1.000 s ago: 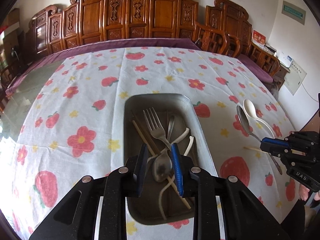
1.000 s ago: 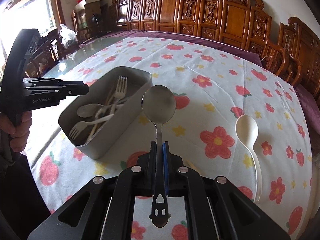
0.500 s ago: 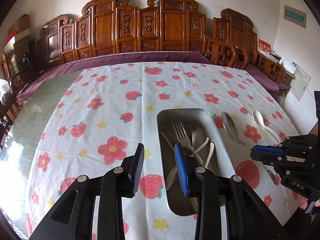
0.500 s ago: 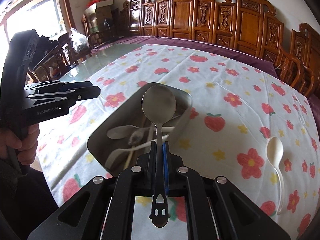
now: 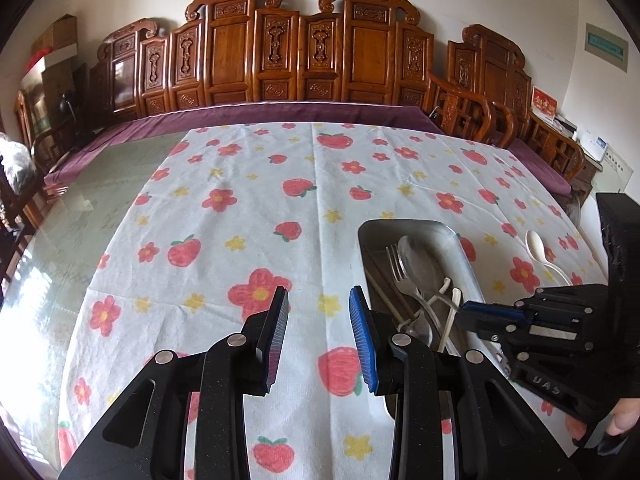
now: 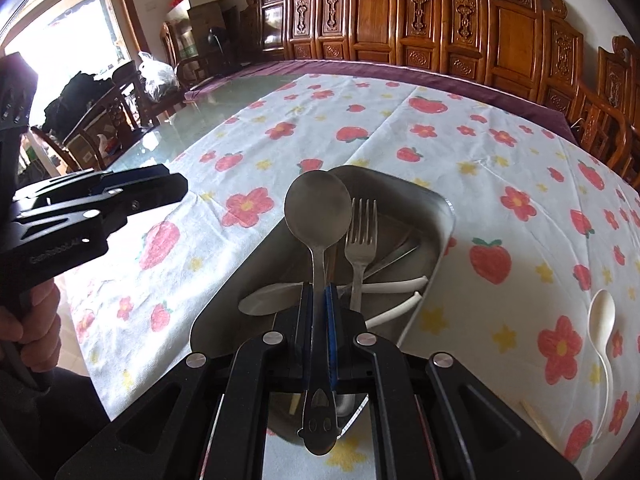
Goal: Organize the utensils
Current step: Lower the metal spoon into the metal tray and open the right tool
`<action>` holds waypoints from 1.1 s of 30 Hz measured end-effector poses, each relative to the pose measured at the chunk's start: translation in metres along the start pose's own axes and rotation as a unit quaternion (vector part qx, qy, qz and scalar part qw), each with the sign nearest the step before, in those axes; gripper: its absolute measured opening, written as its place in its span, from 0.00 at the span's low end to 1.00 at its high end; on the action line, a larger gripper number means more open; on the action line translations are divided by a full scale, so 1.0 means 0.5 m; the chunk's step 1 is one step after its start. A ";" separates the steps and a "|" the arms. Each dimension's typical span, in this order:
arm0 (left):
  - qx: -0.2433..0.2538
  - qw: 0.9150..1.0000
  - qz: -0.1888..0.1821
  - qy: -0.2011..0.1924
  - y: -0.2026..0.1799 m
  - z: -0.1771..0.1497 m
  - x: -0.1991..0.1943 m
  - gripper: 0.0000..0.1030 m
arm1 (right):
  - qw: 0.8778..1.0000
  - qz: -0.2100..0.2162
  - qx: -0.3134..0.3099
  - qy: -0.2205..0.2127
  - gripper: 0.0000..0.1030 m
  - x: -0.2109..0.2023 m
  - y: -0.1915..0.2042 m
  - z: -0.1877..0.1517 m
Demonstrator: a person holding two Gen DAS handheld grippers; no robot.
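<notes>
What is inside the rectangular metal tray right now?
In the rectangular metal tray: a steel fork, white plastic utensils, a metal spoon and wooden chopsticks. The right gripper and its held steel spoon cover the rest.

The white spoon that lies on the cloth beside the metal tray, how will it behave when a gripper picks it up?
The white spoon looks like thin plastic, so it is probably light and may flex a little. Its long narrow handle lies flat on the tablecloth, so closing on it could be fiddly. The smooth surface may slip between the pads, and its rounded bowl might let it rock if pushed.
</notes>
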State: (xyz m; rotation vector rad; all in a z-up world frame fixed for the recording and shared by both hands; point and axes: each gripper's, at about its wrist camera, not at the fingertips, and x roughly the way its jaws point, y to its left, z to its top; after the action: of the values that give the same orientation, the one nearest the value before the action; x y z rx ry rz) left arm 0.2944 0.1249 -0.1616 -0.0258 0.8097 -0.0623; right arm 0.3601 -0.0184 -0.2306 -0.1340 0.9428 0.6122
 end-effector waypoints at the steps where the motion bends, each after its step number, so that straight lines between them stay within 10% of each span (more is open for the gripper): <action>1: -0.002 1.000 0.001 0.002 0.003 0.000 0.002 0.29 | 1.000 -0.001 0.001 0.006 0.07 0.013 0.003 0.000; 16: 0.000 1.000 0.003 0.004 0.003 -0.003 0.007 0.29 | 0.999 0.010 0.029 0.030 0.09 0.079 -0.004 -0.007; 33: 0.020 1.000 -0.020 -0.006 -0.082 0.004 0.013 0.43 | 0.999 -0.033 0.027 -0.030 0.09 -0.129 -0.140 -0.088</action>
State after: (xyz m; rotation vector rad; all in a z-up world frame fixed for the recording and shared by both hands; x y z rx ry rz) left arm 0.2985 0.0836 -0.1633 -0.0041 0.7964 -0.1167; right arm 0.3387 -0.1201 -0.2163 -0.0986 0.8928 0.5260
